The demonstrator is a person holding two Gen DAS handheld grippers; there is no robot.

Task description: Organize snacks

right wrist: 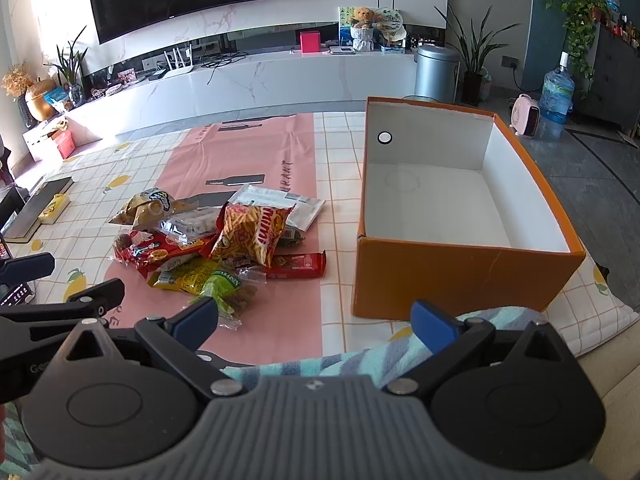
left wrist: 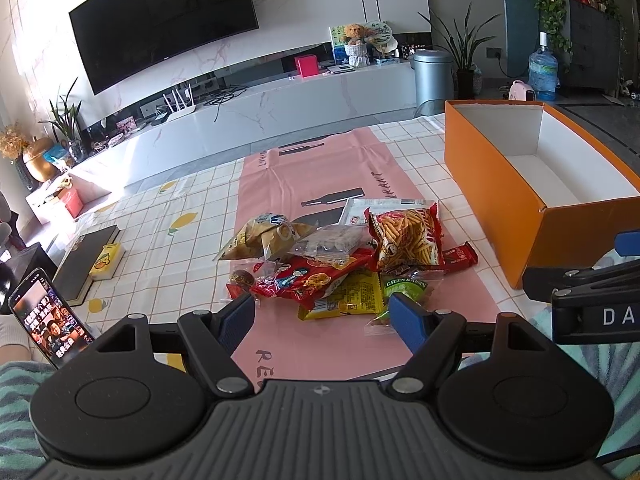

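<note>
The orange box [right wrist: 460, 276] looks like matt cardboard, white and smooth inside. Left of it, the snack packets [right wrist: 216, 248] are glossy, crinkled plastic film, lying on a creased pink mat [right wrist: 248, 152] over a checked cloth [right wrist: 340, 184]. Behind the box, the bin [right wrist: 435, 74] is brushed metal and the TV bench [right wrist: 280, 80] polished marble-look.

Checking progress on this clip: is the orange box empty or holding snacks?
Empty: the orange box shows only its bare white floor; the snack pile lies outside on the pink mat.
</note>
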